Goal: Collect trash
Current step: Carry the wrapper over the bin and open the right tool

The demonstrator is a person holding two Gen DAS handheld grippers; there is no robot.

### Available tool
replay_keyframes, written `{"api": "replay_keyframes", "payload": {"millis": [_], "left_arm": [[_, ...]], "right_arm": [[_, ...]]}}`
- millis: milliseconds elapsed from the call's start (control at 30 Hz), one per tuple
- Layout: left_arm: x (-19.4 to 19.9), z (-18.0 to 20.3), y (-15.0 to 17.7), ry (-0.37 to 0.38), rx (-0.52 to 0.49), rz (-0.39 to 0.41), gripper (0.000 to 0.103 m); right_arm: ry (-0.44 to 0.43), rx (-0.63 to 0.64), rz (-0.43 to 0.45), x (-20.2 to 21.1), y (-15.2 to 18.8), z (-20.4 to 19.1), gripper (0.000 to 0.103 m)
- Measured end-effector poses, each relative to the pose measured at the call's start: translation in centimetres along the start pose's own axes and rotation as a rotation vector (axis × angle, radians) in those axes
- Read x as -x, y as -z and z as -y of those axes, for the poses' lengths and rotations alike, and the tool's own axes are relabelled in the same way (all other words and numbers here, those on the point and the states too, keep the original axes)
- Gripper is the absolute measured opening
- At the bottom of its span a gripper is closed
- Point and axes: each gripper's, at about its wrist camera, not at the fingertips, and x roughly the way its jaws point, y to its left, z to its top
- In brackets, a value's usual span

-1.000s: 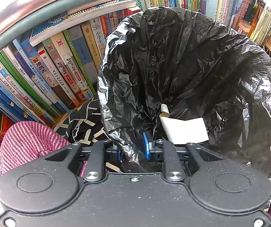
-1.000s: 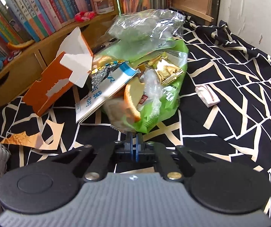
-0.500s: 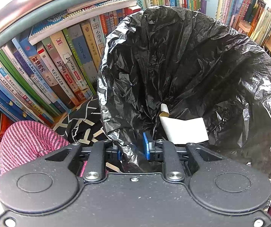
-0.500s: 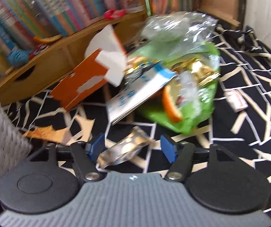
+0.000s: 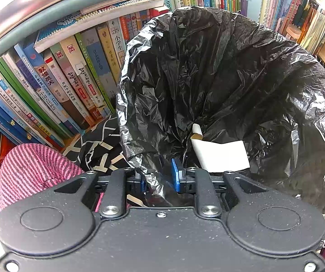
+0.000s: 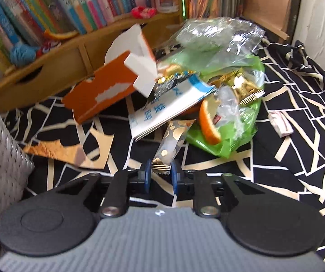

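The right gripper [image 6: 160,175], wide open a moment ago, now pinches the spotted wrapper [image 6: 171,144] beside the trash pile [image 6: 210,95], while the left gripper [image 5: 159,176] keeps gripping the bag [image 5: 219,79] rim, ready to receive it.

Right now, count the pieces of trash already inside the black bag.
1: a white card lies at the bottom of the black bag, just beyond the left claw. Folds may hide more.
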Motion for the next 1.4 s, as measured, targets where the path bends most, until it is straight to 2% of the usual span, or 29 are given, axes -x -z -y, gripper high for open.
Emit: {"api": "replay_keyframes", "payload": {"millis": [167, 300, 567, 800, 867, 1033, 1233, 1267, 1300, 1333, 1400], "left_arm": [[0.0, -0.1, 0.0, 0.002, 0.005, 0.002, 0.02], [0.0, -0.1, 0.0, 0.004, 0.009, 0.003, 0.02], [0.0, -0.2, 0.0, 0.005, 0.01, 0.003, 0.021], [0.0, -0.2, 0.0, 0.004, 0.009, 0.003, 0.021], [0.0, -0.2, 0.0, 0.004, 0.009, 0.003, 0.021], [0.0, -0.2, 0.0, 0.004, 0.009, 0.003, 0.021], [0.0, -0.2, 0.0, 0.003, 0.008, 0.003, 0.021], [0.0, -0.2, 0.0, 0.003, 0.008, 0.003, 0.021], [0.0, -0.2, 0.0, 0.003, 0.008, 0.003, 0.021], [0.0, -0.2, 0.0, 0.003, 0.008, 0.003, 0.021], [0.0, -0.2, -0.1, 0.003, 0.008, 0.003, 0.021]], "right_arm": [[-0.023, -0.021, 0.046, 1.9, -1.1, -0.1, 0.023], [-0.081, -0.028, 0.117, 4.6, -2.7, -1.0, 0.023], [-0.256, -0.017, 0.311, 12.2, -6.0, -2.9, 0.022], [-0.459, 0.06, 0.423, 18.3, -6.9, -5.2, 0.023], [-0.525, 0.099, 0.429, 19.3, -6.8, -6.2, 0.023], [-0.614, 0.197, 0.389, 19.6, -5.8, -8.9, 0.024], [-0.63, 0.267, 0.305, 18.3, -4.0, -11.1, 0.031], [-0.63, 0.275, 0.297, 18.3, -3.8, -11.2, 0.035], [-0.628, 0.282, 0.295, 18.2, -3.7, -11.3, 0.046], [-0.63, 0.285, 0.295, 18.3, -3.6, -11.3, 0.052], [-0.634, 0.283, 0.296, 18.4, -3.6, -11.2, 0.057]]}}
